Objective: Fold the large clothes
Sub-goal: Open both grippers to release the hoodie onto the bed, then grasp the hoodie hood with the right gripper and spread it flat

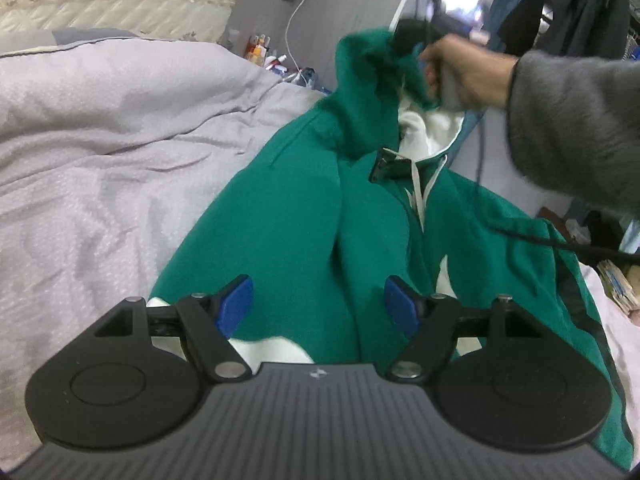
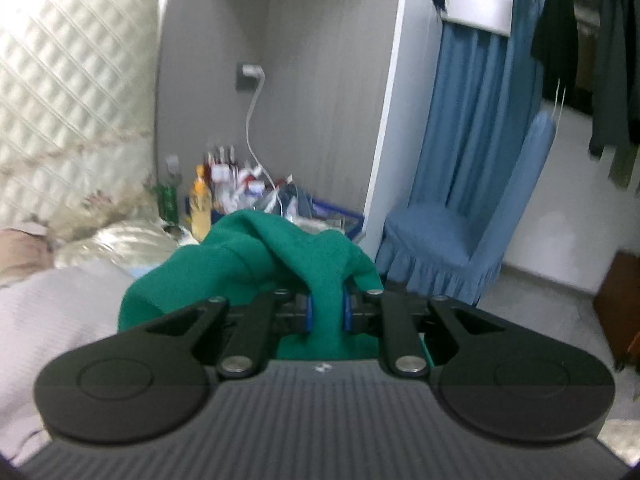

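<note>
A green hoodie [image 1: 288, 216] with white lining and white drawstrings lies spread on the bed. My left gripper [image 1: 319, 304] is open and empty, hovering just above the hoodie's lower body. My right gripper [image 2: 328, 312] is shut on a bunch of the green hoodie fabric [image 2: 280, 256] and holds it raised. In the left wrist view the right hand [image 1: 460, 72] lifts the hood end of the hoodie above the bed.
A grey-lilac duvet [image 1: 100, 140] covers the bed on the left. A cluttered bedside surface with bottles [image 2: 200, 204] stands by the grey wall. A blue covered chair [image 2: 460, 232] and blue curtain are to the right. Dark clothes hang at top right [image 1: 580, 12].
</note>
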